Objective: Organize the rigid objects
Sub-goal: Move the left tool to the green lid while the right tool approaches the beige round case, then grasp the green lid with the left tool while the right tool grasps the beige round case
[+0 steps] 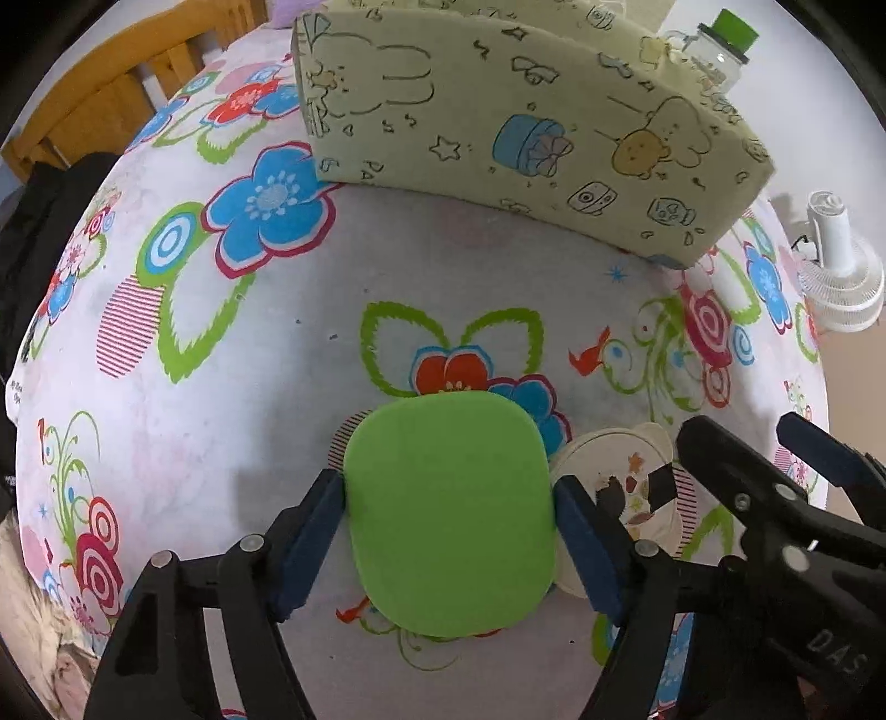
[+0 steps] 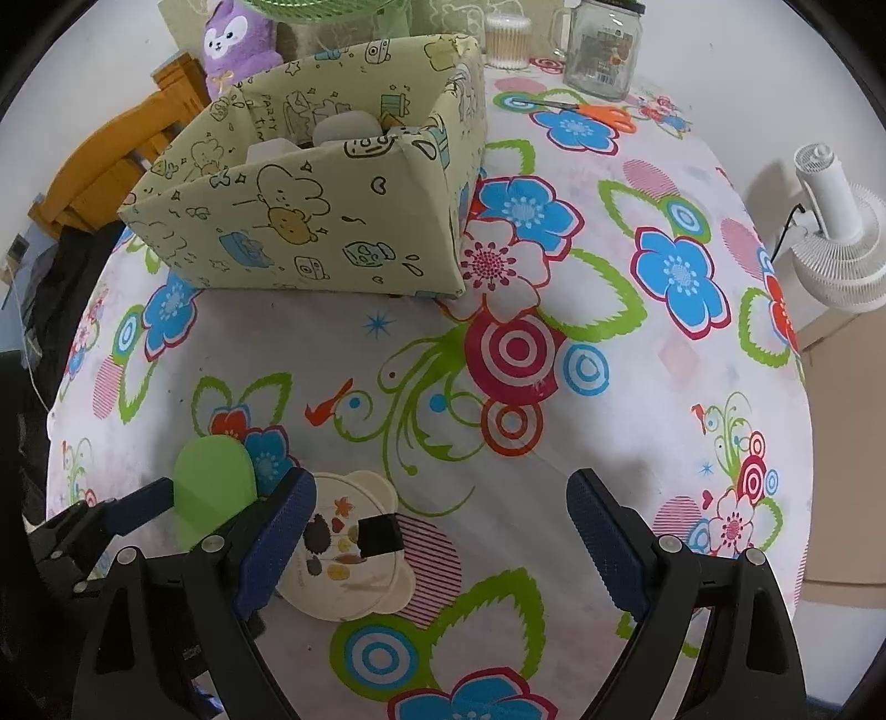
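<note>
A flat green rounded-square piece (image 1: 451, 515) lies on the flowered tablecloth (image 1: 277, 387). My left gripper (image 1: 448, 487) points down over it, and both blue pads touch its side edges. Just right of it sits a cream round dish (image 2: 354, 559) with a leaf print and a small black square (image 2: 379, 534) on top. My right gripper (image 2: 443, 487) stands open above the cloth; its left finger overlaps the dish's left rim, and the dish lies apart from the right finger. A pale yellow cartoon-print box (image 2: 310, 232) stands open at the back, with white items inside.
Behind the box are a purple plush (image 2: 238, 44), a glass jar mug (image 2: 601, 50), a cotton swab tub (image 2: 506, 41) and orange scissors (image 2: 603, 116). A white fan (image 2: 836, 232) stands off the table's right edge. A wooden chair (image 2: 111, 166) is at the left.
</note>
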Available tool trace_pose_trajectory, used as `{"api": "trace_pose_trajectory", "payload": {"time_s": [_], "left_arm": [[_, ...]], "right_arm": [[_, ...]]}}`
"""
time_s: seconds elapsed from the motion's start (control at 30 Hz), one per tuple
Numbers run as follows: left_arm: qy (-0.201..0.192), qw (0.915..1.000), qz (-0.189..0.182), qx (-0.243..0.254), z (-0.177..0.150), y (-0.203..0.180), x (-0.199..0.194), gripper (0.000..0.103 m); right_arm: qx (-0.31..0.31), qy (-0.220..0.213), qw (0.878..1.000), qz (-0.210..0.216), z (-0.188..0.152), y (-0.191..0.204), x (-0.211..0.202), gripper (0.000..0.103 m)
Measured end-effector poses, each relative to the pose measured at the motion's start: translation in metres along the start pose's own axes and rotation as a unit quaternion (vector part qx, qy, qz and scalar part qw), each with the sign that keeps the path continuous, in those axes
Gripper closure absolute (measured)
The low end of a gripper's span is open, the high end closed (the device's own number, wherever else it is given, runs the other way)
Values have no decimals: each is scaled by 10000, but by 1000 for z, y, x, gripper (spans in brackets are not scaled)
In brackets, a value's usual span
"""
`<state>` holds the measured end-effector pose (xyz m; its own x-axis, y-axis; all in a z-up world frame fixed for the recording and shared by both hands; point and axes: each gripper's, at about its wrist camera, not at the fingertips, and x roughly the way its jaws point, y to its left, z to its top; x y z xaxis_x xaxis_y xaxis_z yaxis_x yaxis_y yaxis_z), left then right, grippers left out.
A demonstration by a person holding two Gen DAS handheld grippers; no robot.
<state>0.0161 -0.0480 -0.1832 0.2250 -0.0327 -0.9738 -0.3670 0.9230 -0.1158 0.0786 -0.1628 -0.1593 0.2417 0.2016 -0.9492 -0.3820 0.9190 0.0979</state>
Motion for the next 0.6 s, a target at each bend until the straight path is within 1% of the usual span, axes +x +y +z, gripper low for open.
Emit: {"api": "trace_pose_trajectory", "payload": {"time_s": [0.1,0.23,0.4,0.6], "left_arm": [[-24,10000,-16,65,-3,2,-2,25],[-1,9998,58,178,-7,5,-5,25],[-138,9972,373,629,-10,10,-17,25],[-95,9933,488,1046,-10,21,-21,25]], "right_arm": [[-25,15,10000,19,-2,3,1,9],[-5,30,10000,60,-6,8,0,9],[-69,66,9999,68,-11,18,0,9],[-41,170,9998,108,-15,32,5,9]]}}
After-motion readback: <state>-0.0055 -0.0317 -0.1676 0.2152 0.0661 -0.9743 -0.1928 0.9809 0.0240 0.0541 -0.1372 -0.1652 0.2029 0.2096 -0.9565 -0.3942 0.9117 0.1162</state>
